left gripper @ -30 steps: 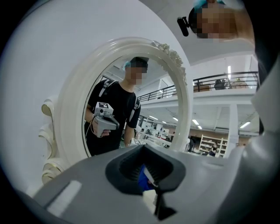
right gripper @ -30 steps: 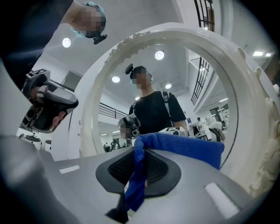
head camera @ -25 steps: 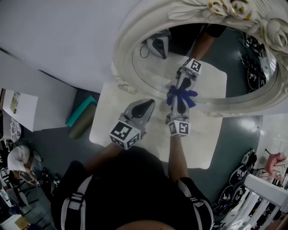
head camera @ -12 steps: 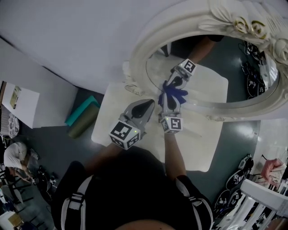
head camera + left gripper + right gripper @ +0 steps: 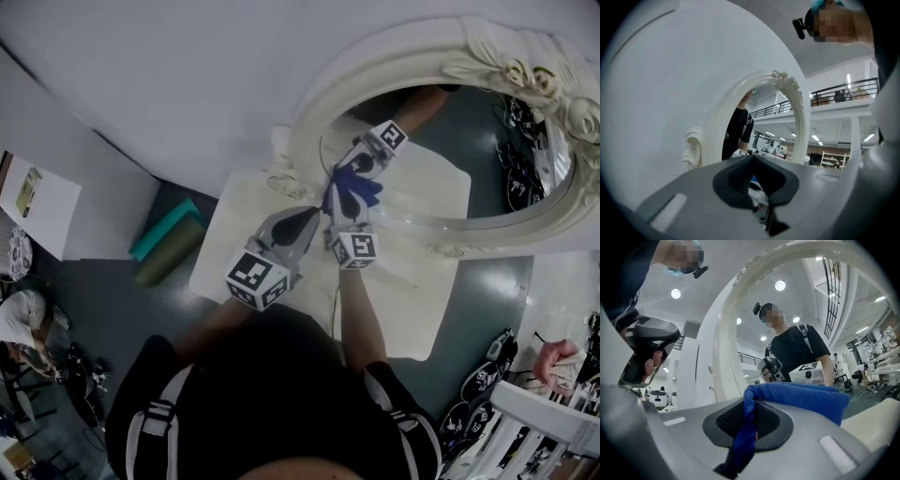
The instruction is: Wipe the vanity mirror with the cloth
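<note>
Blue cloth (image 5: 353,184), clamped in our right hand-held gripper (image 5: 342,189), meets the vanity mirror (image 5: 450,178) at its lower left; our left hand-held gripper (image 5: 309,217) waits beside, closed on nothing; we judge even pressure and overlapping strokes best.

A white rectangular desk (image 5: 422,302) stands against a pale wall (image 5: 169,75) on a dark grey floor (image 5: 112,309). Left of the desk, a teal rolled mat (image 5: 167,230) lies beside an olive-green roll (image 5: 165,262). Farther left are a white board with a small picture (image 5: 37,202) and a crouching person (image 5: 23,323). Right of the desk, black gear (image 5: 473,398) is heaped beside a white slatted rack (image 5: 544,422).
</note>
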Motion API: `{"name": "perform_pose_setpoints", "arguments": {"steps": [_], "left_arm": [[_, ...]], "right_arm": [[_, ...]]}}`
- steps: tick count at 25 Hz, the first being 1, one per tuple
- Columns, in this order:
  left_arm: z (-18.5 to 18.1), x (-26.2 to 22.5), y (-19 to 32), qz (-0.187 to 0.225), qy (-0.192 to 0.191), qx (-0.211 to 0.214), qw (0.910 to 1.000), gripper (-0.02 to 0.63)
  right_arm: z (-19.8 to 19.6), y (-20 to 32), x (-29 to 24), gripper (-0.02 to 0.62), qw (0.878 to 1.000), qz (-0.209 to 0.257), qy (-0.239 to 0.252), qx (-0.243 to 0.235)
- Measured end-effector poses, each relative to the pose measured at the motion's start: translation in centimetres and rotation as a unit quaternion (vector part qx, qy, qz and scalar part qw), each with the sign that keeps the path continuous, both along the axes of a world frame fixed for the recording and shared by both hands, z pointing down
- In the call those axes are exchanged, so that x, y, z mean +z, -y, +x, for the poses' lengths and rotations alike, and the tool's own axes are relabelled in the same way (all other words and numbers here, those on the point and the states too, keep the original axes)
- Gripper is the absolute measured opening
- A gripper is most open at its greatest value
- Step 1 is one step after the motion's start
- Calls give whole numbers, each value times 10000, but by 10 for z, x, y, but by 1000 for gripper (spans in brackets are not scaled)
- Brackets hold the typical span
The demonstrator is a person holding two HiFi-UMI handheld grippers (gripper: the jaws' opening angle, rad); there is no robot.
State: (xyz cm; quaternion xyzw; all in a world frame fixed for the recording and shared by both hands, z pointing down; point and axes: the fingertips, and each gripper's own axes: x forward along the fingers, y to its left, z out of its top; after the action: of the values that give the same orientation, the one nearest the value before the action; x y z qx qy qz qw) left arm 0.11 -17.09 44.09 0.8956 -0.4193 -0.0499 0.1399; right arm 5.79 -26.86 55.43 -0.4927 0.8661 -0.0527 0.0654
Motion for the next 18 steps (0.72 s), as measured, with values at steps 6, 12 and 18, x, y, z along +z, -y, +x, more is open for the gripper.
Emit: {"name": "perform_pose_setpoints", "arguments": {"steps": [6,12,18], "left_arm": [[-10,-5,-9,56,-70,-28,10000,6],[-11,-13,-14,145,-145,26,9998,6],[-7,-18,-21,209,-152,138,9996,6]], "right_arm": [[-21,3,-15,35,9995,27,-158,-288],[-37,3,-38,35,9973,117,-196,-694],[-30,-4,-56,37,9970,255,23,-729]]}}
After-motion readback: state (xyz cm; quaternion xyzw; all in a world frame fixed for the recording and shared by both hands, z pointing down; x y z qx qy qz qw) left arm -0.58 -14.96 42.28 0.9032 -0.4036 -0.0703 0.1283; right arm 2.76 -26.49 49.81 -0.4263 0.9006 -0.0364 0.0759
